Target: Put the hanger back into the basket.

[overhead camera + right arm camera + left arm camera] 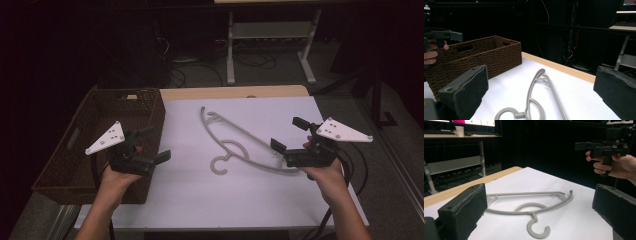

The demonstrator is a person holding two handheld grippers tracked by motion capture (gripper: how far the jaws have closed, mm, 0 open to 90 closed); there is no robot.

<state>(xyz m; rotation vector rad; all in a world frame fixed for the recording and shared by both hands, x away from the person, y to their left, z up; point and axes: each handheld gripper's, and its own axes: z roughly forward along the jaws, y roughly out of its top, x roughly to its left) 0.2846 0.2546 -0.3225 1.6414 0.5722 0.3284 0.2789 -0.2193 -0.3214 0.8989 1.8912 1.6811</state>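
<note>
A grey plastic hanger (235, 142) lies flat on the white table cover, hook toward the front; it shows between the jaws in the left gripper view (529, 207) and the right gripper view (536, 100). My left gripper (157, 145) hovers open over the basket's right front corner, pointing right at the hanger. On the other side my right gripper (290, 135) hovers open just right of the hanger's end, pointing left. Nothing sits between either pair of jaws. The right gripper also appears far off in the left gripper view (604, 145).
A brown woven basket (80, 150) stands on the table's left side, seen too in the right gripper view (479, 57). The white cover (225, 200) has bare room in front of the hanger. Beyond the wooden far edge (235, 92) are desk legs and cables.
</note>
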